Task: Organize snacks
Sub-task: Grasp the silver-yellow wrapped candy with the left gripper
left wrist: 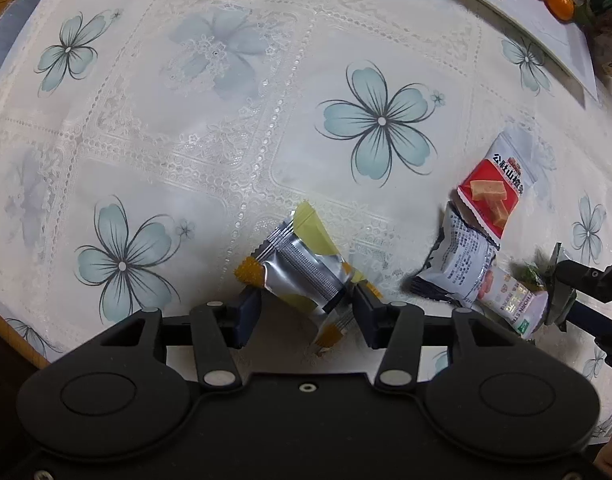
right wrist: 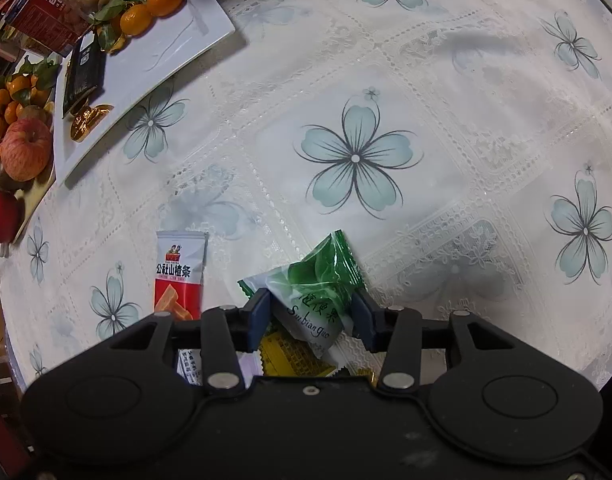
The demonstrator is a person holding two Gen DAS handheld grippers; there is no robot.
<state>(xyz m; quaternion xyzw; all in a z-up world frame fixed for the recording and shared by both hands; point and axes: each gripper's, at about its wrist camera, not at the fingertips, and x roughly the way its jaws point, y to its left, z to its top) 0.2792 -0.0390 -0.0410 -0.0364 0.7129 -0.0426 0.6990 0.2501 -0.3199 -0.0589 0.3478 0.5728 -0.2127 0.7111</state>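
Observation:
My left gripper [left wrist: 304, 306] is shut on a yellow and silver snack packet [left wrist: 302, 264], held just above the flowered tablecloth. To its right lie a red and white hawthorn strip packet [left wrist: 492, 188], a dark packet with white print [left wrist: 458, 264] and a pale pink-printed packet [left wrist: 506, 294]. My right gripper [right wrist: 312, 314] is shut on a green and white candy packet [right wrist: 322, 292]; it also shows at the right edge of the left wrist view [left wrist: 554, 292]. In the right wrist view the red hawthorn packet [right wrist: 178, 276] lies left of it and a yellow packet [right wrist: 290, 356] lies under it.
A white rectangular plate [right wrist: 174, 52] at the far left holds a dark packet [right wrist: 84, 70] and gold-wrapped sweets [right wrist: 86, 118]. Oranges [right wrist: 146, 12], apples [right wrist: 26, 148] and boxes crowd behind it. The plate shows at top right in the left wrist view [left wrist: 546, 28]. The table's edge runs at lower left [left wrist: 10, 328].

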